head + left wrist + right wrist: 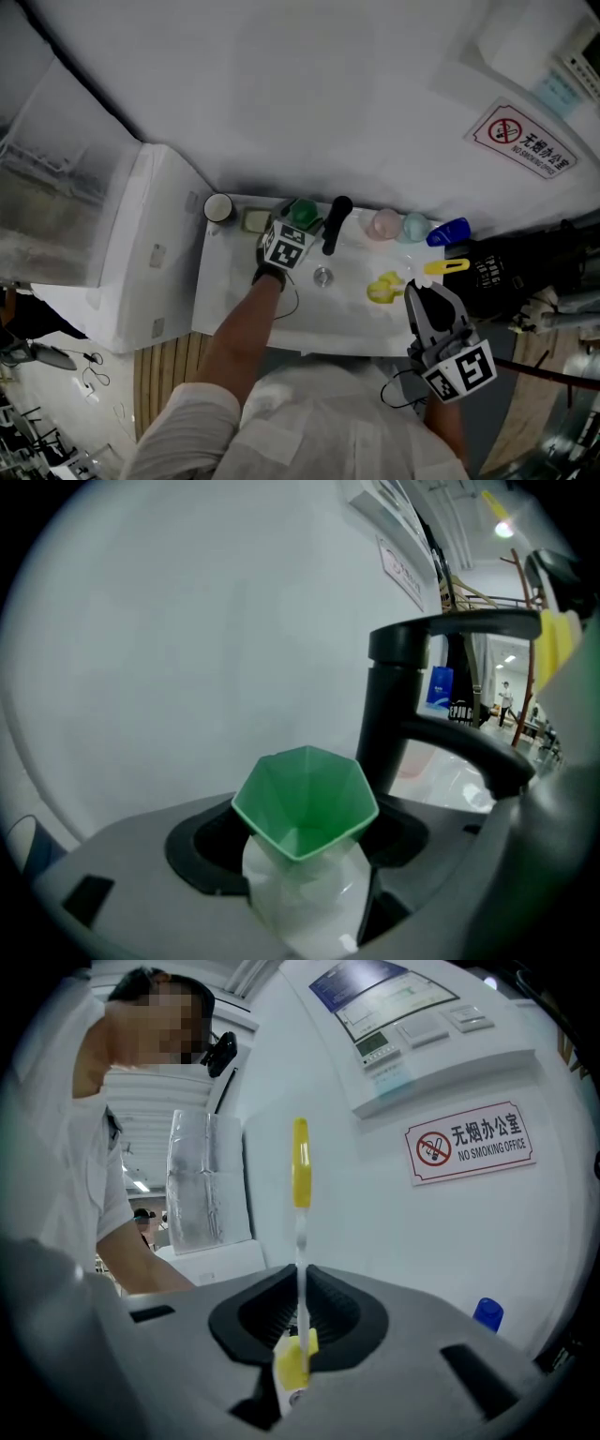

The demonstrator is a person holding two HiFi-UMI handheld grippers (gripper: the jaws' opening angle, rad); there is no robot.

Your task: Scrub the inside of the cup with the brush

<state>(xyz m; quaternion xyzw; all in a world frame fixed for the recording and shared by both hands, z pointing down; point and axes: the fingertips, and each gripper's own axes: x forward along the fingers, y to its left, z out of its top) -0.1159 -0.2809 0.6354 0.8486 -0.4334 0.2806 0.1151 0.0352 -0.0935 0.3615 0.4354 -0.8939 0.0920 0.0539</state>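
A green cup with a five-sided rim and a white lower body fills the gap of my left gripper, which is shut on it. In the head view this cup is at the sink's back rim, just left of the black faucet, with the left gripper reaching in from the near side. My right gripper is shut on a thin brush with a yellow end that stands upright. Seen from the head, the right gripper hovers over the sink's right front corner, and the brush sticks out beyond it.
The white sink has a drain and a yellow object in the basin. Along the back rim stand a pink cup, a teal cup, a blue bottle and a dark-rimmed jar. The wall rises directly behind.
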